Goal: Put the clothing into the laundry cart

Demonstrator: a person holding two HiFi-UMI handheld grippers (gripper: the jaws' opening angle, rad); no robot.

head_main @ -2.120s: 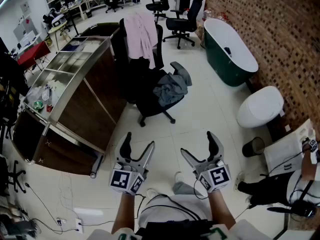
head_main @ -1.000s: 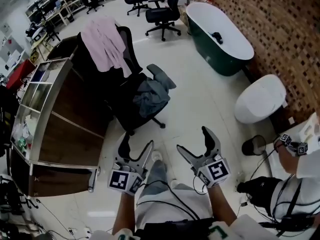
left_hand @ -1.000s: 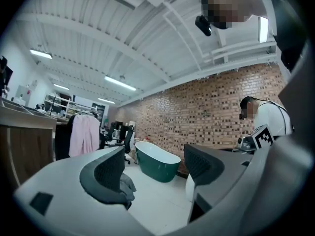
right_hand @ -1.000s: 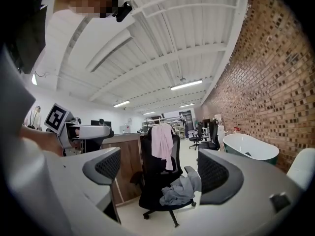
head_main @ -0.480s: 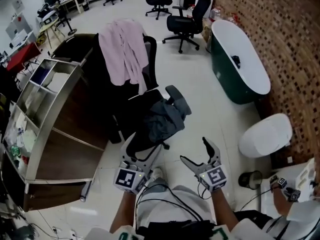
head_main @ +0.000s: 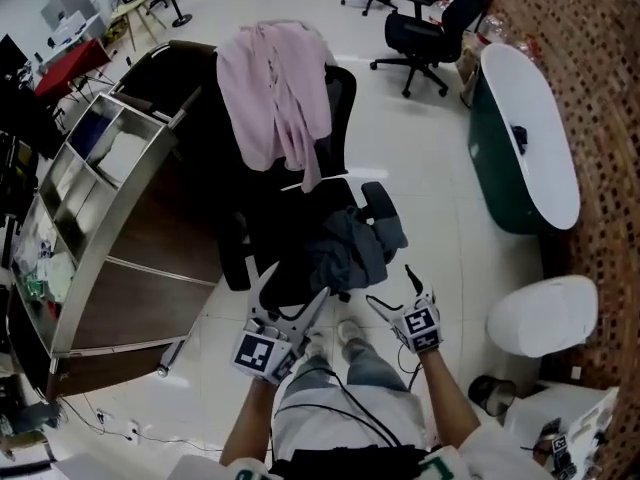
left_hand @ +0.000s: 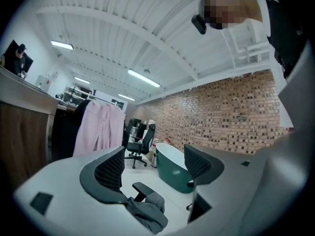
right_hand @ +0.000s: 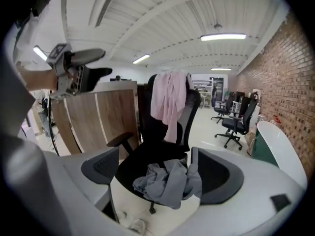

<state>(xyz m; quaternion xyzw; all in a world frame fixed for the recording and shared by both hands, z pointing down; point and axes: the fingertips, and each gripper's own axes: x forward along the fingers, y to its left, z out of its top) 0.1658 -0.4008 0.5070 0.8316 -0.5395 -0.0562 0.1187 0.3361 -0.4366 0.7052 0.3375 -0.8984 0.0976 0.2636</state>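
A grey garment (head_main: 355,248) lies crumpled on the seat of a black office chair (head_main: 290,223). Over the chair's backrest hangs a pink shirt (head_main: 275,88). My left gripper (head_main: 290,293) is open and empty at the seat's near edge. My right gripper (head_main: 393,290) is open just short of the grey garment, apart from it. In the right gripper view the grey garment (right_hand: 170,181) shows between the wide jaws, with the pink shirt (right_hand: 170,100) behind. In the left gripper view the grey garment (left_hand: 147,213) lies low, ahead of the open jaws. The steel-framed wooden cart (head_main: 100,208) stands left of the chair.
A dark green bathtub (head_main: 525,138) and a white toilet (head_main: 540,313) stand along the brick wall at the right. More office chairs (head_main: 430,33) are at the back. A small dark bin (head_main: 488,393) sits near my right foot.
I have come closer to the chair. Both grippers moved forward to the seat, and the right one dropped lower and tipped down toward the grey garment.
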